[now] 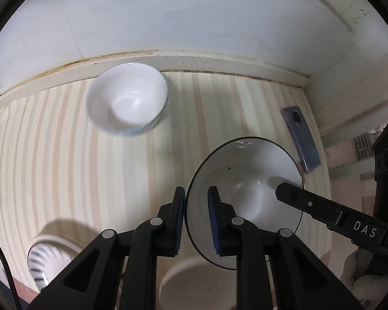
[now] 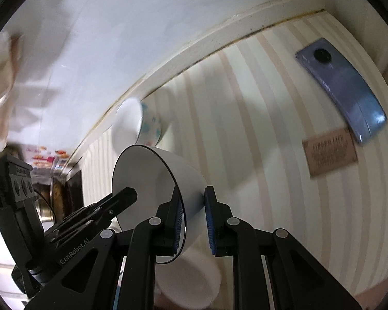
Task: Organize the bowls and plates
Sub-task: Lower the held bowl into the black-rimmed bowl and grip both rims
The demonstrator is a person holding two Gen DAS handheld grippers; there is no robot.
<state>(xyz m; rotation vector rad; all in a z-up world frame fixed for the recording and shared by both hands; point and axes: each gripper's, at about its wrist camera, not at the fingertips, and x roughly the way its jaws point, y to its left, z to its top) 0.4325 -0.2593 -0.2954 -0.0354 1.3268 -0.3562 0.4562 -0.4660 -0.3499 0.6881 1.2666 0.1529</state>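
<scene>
A white bowl with a thin black rim [image 1: 248,188] is held off the striped table between both grippers. My left gripper [image 1: 196,219] pinches its left rim, one finger inside and one outside. My right gripper [image 2: 192,219] pinches the opposite rim of the same bowl [image 2: 152,180]; one of its fingers [image 1: 295,196] shows inside the bowl in the left wrist view. A white bowl with a blue pattern [image 1: 128,102] stands by the back ledge; it also shows in the right wrist view [image 2: 138,122]. Another pale bowl [image 2: 191,281] sits just below the held one.
A blue phone [image 2: 344,85] lies at the table's right side, with a brown card [image 2: 329,152] beside it. A striped bowl [image 1: 47,258] sits at the near left edge. A white wall and a ledge [image 1: 194,62] bound the table's back.
</scene>
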